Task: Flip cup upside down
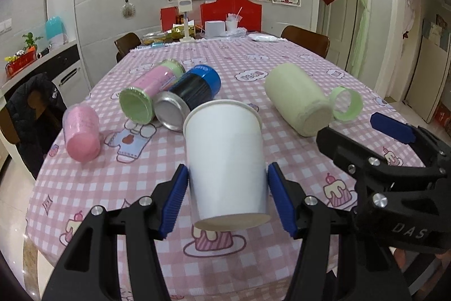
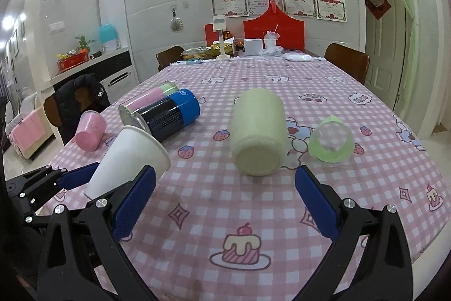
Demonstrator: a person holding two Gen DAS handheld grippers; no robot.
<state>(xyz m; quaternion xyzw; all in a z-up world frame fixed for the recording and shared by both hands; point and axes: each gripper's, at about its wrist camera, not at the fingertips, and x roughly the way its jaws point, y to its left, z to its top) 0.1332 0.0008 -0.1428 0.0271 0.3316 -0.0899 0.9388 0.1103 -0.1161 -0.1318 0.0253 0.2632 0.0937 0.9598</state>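
A white paper cup [image 1: 225,162] is held between the blue pads of my left gripper [image 1: 227,196], lifted above the table, its base toward the camera and its open rim pointing away. The right wrist view shows the same cup [image 2: 126,157] tilted in the left gripper [image 2: 81,177], mouth up and to the right. My right gripper [image 2: 225,205] is open and empty, low over the tablecloth, just right of the cup. It shows at the right edge of the left wrist view [image 1: 391,143].
On the pink checked tablecloth [image 2: 253,216] lie a pale green cup [image 2: 258,131], a clear cup with a green rim [image 2: 331,144], a blue-and-black can [image 2: 166,114], a pink-and-green can [image 1: 152,90] and a pink cup [image 2: 90,130]. Chairs and clutter stand at the far end.
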